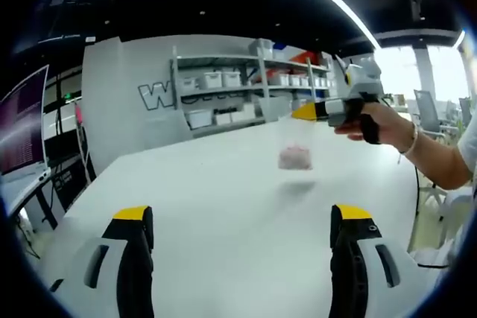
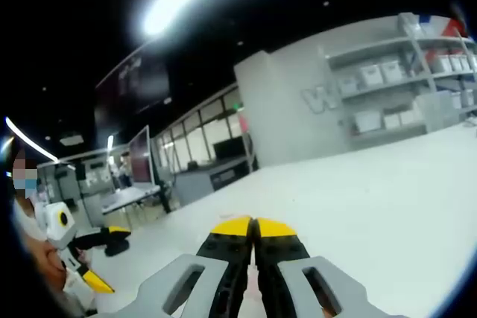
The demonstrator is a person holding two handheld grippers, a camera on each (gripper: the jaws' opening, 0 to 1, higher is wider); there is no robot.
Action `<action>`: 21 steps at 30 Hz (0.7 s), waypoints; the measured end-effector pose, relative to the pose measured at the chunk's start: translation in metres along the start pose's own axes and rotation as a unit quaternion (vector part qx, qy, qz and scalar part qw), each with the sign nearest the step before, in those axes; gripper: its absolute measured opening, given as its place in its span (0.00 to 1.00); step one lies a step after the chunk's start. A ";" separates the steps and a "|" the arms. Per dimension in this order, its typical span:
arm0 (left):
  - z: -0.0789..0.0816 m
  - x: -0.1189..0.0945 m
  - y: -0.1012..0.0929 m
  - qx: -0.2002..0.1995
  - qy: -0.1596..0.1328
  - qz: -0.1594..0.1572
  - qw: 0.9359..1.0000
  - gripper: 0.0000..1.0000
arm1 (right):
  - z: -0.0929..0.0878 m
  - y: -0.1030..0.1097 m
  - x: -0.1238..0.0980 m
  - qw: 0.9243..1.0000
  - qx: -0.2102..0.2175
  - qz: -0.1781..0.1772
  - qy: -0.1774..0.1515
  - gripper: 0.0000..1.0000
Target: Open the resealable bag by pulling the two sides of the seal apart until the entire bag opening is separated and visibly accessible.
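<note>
A clear resealable bag (image 1: 293, 147) with something pink at its bottom hangs above the white table (image 1: 209, 184) and casts a faint shadow on it. My right gripper (image 1: 304, 112), held by a hand, pinches the bag's top edge from the right. In the right gripper view its yellow-tipped jaws (image 2: 253, 227) are pressed together, with a pale sliver of the bag between them lower down. My left gripper (image 1: 244, 217) stands wide open, nearer than the bag and apart from it. It also appears at the lower left of the right gripper view (image 2: 106, 257).
Grey shelves (image 1: 246, 80) with white bins line the far wall behind the table. A monitor (image 1: 22, 124) stands off the table's left edge. Office chairs (image 1: 428, 109) sit beyond its right side, and a person's forearm (image 1: 432, 158) reaches in from there.
</note>
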State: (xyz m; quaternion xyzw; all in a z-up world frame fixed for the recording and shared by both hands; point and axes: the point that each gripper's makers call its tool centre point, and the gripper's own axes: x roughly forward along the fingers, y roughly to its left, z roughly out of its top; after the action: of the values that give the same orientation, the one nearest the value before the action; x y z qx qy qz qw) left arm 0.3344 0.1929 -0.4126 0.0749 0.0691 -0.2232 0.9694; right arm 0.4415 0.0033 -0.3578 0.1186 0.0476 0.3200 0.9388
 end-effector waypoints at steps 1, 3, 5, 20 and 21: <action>0.004 -0.002 0.000 -0.005 -0.008 0.000 1.000 0.96 | 0.000 0.001 0.000 1.000 0.000 0.000 0.000 0.00; 0.005 -0.004 0.002 -0.006 -0.007 0.002 1.000 0.95 | 0.000 0.001 0.001 1.000 -0.001 0.000 0.001 0.00; 0.003 -0.005 0.004 -0.001 0.003 0.006 1.000 0.94 | -0.001 0.001 0.001 1.000 -0.002 -0.001 0.003 0.00; 0.006 -0.012 -0.002 -0.012 0.002 -0.006 1.000 0.93 | -0.005 -0.002 0.002 1.000 -0.003 -0.010 0.008 0.00; 0.006 -0.012 -0.001 -0.012 0.002 -0.006 1.000 0.93 | -0.005 -0.002 0.003 1.000 -0.003 -0.010 0.008 0.00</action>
State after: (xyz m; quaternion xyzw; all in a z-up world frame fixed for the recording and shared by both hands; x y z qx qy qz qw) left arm 0.3241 0.1961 -0.4053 0.0632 0.0742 -0.2278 0.9688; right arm 0.4439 0.0045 -0.3634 0.1130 0.0552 0.3115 0.9419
